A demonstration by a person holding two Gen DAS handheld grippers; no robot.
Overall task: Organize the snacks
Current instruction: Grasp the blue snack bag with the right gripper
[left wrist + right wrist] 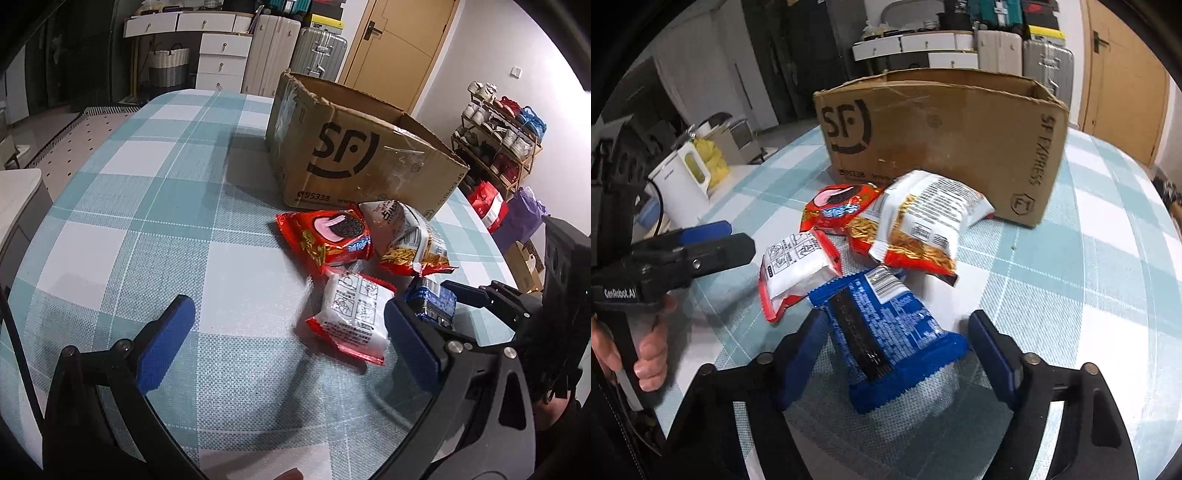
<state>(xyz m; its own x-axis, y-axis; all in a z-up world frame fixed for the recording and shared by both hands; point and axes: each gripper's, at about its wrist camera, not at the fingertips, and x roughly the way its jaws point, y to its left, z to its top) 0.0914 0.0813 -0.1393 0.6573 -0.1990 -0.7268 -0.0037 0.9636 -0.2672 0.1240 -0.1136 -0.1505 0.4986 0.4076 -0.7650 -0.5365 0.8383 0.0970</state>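
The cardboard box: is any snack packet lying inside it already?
Cannot tell: all four visible packets lie on the tablecloth before the cardboard box, whose inside is hidden in both views.

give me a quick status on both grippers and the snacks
Left gripper open, empty, over the table. Right gripper straddling blue packet, grip unclear. Three packets loose before cardboard box. Nothing blocking.

A table (155, 206) in a teal-and-white checked cloth is carrying a cardboard box (354, 155) and four snack packets (894, 325) clustered before it.
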